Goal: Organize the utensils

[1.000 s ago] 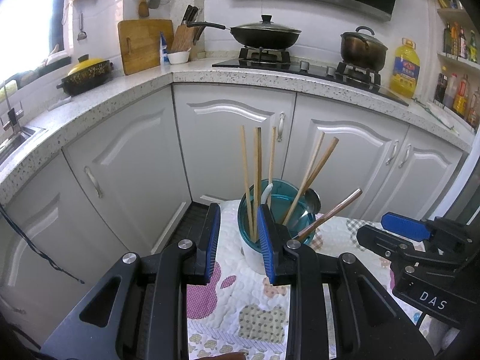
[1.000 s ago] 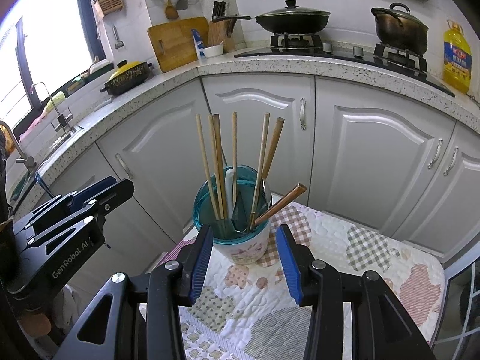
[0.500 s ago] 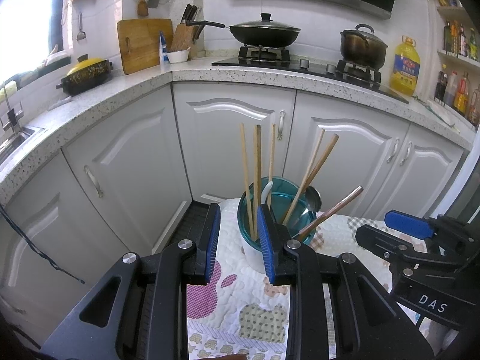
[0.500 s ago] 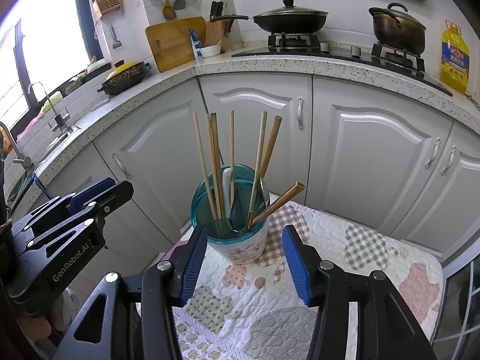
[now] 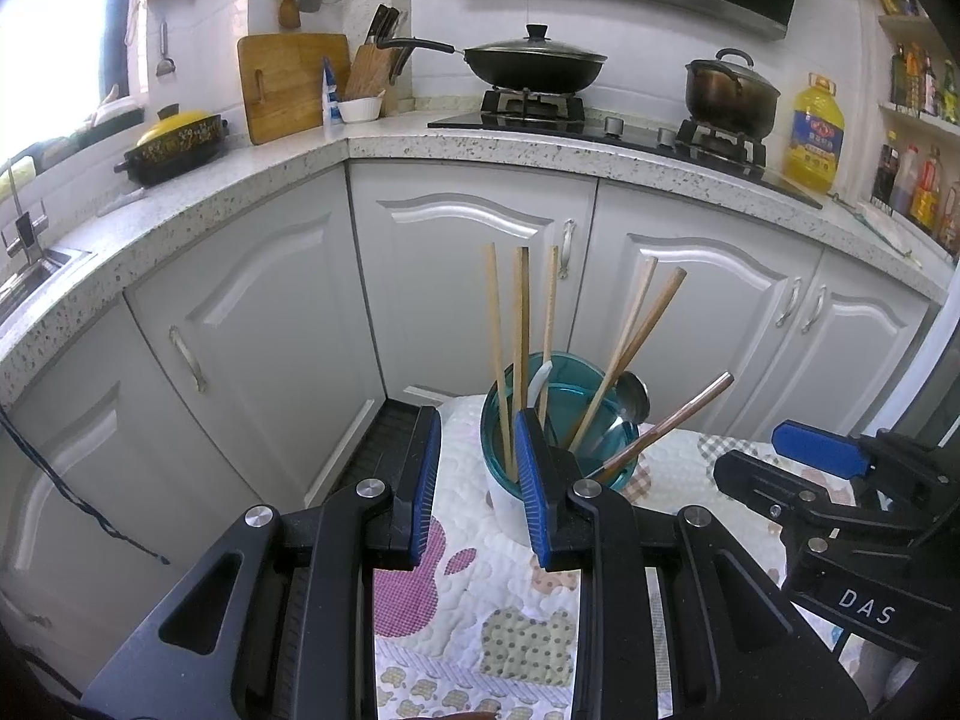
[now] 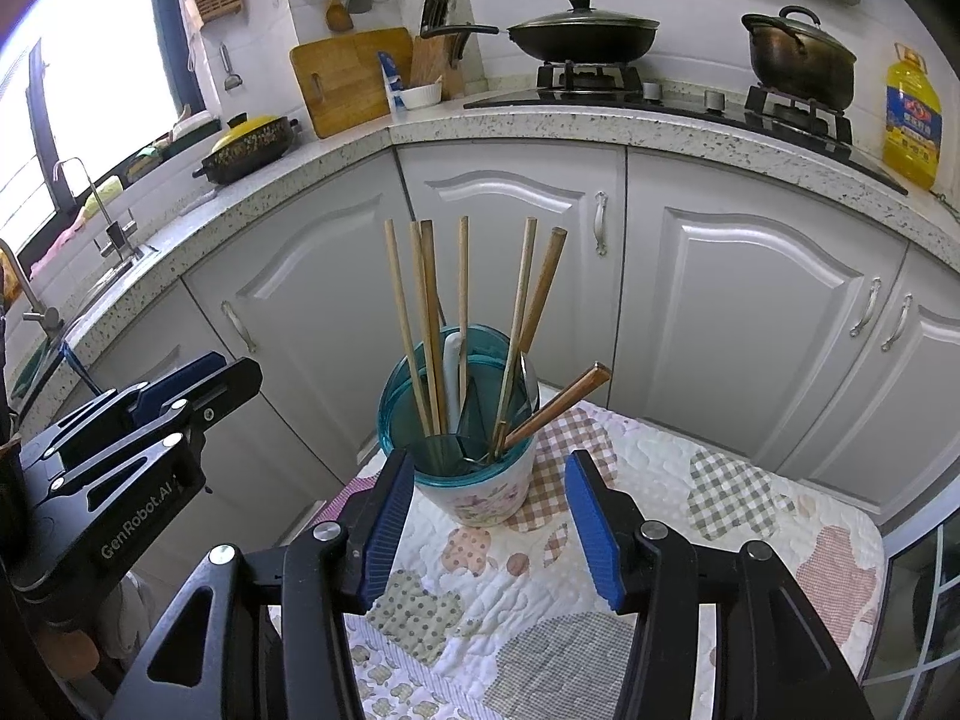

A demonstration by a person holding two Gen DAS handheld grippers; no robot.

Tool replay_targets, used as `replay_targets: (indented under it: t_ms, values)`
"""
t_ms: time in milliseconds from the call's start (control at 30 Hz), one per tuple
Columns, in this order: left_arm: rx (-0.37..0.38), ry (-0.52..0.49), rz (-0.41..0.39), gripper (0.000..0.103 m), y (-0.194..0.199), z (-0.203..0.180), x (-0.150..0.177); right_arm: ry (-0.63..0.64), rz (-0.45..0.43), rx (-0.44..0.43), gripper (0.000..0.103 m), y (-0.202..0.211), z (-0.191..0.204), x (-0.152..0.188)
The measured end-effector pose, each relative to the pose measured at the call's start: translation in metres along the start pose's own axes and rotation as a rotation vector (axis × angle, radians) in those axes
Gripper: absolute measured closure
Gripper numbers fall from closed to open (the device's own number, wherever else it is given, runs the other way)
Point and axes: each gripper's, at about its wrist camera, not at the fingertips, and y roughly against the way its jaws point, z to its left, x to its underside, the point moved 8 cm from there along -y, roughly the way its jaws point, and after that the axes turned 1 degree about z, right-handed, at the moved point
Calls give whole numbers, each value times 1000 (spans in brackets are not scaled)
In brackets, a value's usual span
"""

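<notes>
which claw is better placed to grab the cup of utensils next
Right, probably. The right claw stands open and roughly centred on the cup; the left claw is narrower and sits off to the cup's left.

Bare quilted cloth (image 6: 690, 546) right of the utensil cup (image 6: 480, 480), leaning chopsticks (image 6: 522, 306) crowding its mouth

One utensil cup (image 6: 480, 480), six chopsticks (image 6: 462, 294), two grippers (image 6: 489, 510), two pots (image 6: 798, 57).
</notes>
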Motion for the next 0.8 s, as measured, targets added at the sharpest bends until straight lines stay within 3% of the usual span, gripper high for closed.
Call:
replay_targets:
  t_ms: [800]
  values:
    - [11,4,-11,79,0,-4,2,11,28,-1,51,-7,1,4]
